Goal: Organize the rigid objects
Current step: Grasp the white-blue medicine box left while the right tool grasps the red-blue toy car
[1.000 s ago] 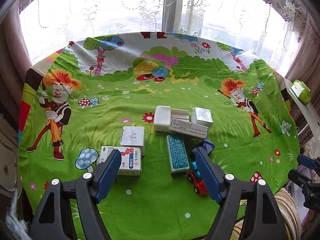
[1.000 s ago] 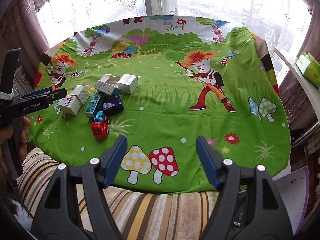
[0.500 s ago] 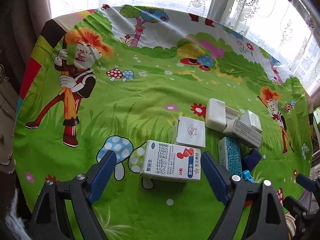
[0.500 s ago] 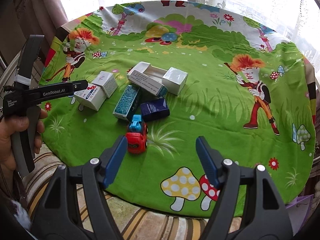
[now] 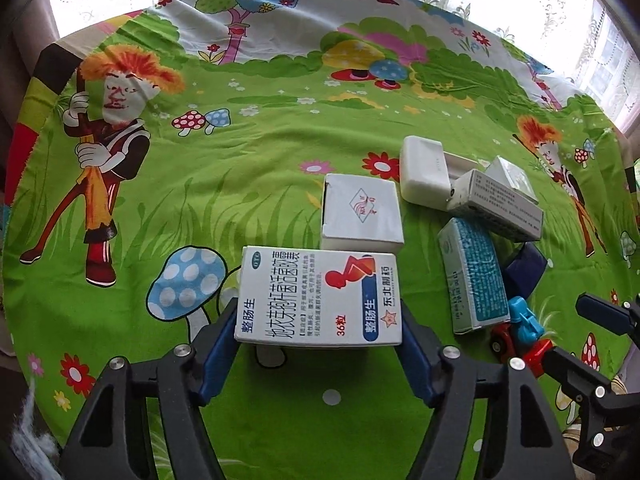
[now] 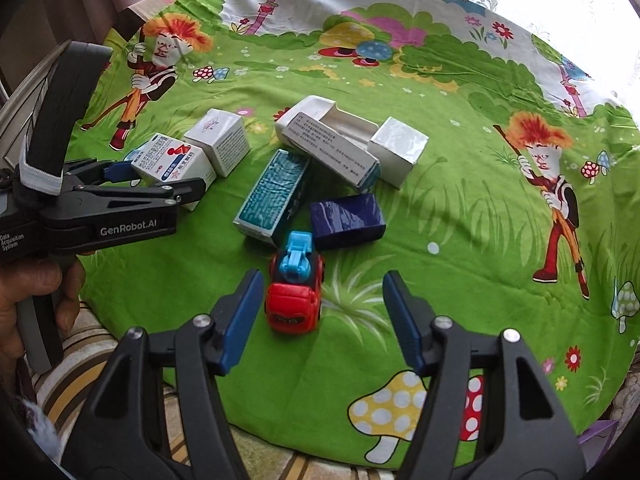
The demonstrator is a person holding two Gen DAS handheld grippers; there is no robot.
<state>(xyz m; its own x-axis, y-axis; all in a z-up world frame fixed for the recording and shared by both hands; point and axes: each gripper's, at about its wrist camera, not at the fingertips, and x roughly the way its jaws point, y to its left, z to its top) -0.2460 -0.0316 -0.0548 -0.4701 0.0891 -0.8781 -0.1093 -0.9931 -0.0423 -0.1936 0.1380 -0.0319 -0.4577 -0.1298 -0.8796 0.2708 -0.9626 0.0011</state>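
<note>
**Two claws closing over a box and a toy car**

A white medicine box [image 5: 318,298] lies flat between the left claw's [image 5: 318,330] blue pads, which are closing at its two ends; contact cannot be told. Just beyond it sits a white carton [image 5: 361,213]. A red toy car [image 6: 296,290] stands between the right claw's [image 6: 318,320] closing pads, untouched. Beyond the car lie a teal box [image 6: 273,199] and a navy box [image 6: 347,220] on a cartoon cloth [image 6: 460,248].
</note>
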